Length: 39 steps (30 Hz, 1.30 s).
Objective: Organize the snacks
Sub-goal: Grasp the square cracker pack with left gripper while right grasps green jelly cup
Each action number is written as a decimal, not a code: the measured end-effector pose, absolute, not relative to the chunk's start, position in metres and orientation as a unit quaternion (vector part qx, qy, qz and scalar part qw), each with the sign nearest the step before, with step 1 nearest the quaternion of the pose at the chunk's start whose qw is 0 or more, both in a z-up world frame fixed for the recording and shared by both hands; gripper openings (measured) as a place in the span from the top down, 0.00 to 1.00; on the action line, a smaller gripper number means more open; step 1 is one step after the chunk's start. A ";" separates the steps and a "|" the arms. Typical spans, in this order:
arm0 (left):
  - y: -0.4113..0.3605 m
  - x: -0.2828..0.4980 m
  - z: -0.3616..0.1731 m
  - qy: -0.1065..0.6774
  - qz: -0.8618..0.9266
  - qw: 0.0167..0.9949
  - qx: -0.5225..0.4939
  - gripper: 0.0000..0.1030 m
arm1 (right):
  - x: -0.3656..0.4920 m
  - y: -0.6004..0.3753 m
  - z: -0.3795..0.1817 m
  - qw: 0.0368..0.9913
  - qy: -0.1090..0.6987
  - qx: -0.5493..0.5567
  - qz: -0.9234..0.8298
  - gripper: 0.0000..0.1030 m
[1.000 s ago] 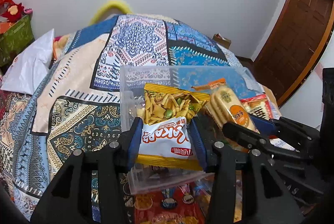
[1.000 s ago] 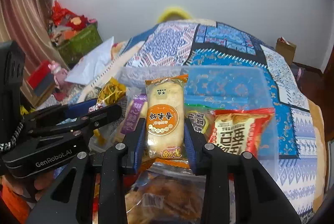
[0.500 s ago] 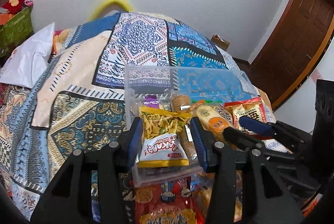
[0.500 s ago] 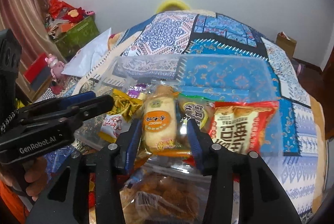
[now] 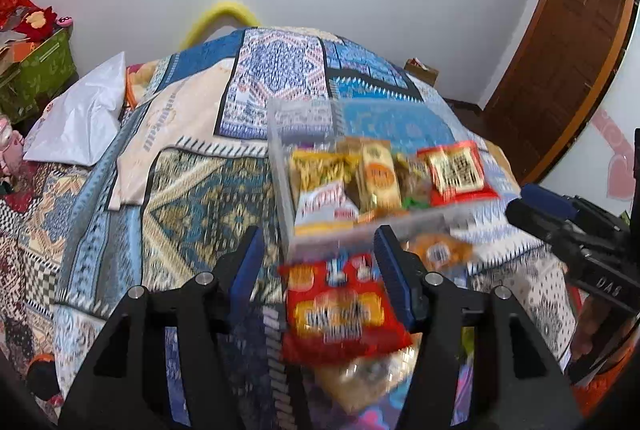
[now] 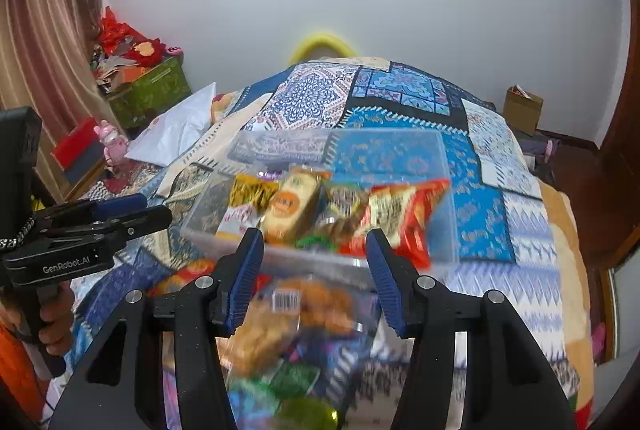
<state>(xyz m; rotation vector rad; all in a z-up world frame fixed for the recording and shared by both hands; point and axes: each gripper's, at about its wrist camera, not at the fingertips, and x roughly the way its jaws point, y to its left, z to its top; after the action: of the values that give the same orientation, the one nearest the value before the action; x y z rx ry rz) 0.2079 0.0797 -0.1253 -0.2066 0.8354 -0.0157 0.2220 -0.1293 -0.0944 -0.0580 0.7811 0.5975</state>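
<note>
Both tongs, left (image 5: 318, 272) & right (image 6: 314, 272), just spread, empty, snacks dropped in bin (image 5: 280, 133); next I grab red bag (image 5: 340, 310) at 6 o'clock.

Home bedroom, quilted bed (image 5: 192, 197), pillow (image 5: 80, 125)

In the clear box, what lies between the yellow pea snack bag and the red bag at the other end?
In the right wrist view, an orange rice cracker pack and a small brown packet lie between the yellow pea snack bag and the red bag, inside the clear box.
</note>
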 end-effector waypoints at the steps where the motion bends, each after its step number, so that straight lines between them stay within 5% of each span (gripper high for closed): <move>1: 0.077 0.201 -0.127 0.407 -0.004 0.909 -0.096 0.45 | 0.217 -0.132 -0.096 0.880 0.377 -0.024 0.287 0.49; 17: 0.051 0.145 -0.171 0.458 -0.025 0.880 -0.126 0.35 | 0.159 -0.155 -0.151 0.855 0.444 -0.003 0.269 0.47; 39: 0.024 0.184 -0.212 0.490 0.008 0.863 -0.126 0.17 | 0.162 -0.153 -0.189 0.832 0.485 0.013 0.268 0.45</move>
<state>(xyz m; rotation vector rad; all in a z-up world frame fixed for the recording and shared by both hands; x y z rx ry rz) 0.1839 0.0241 -0.2121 -0.2636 1.0277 0.0168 0.1622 -0.1526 -0.1892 0.0276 1.0274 0.5681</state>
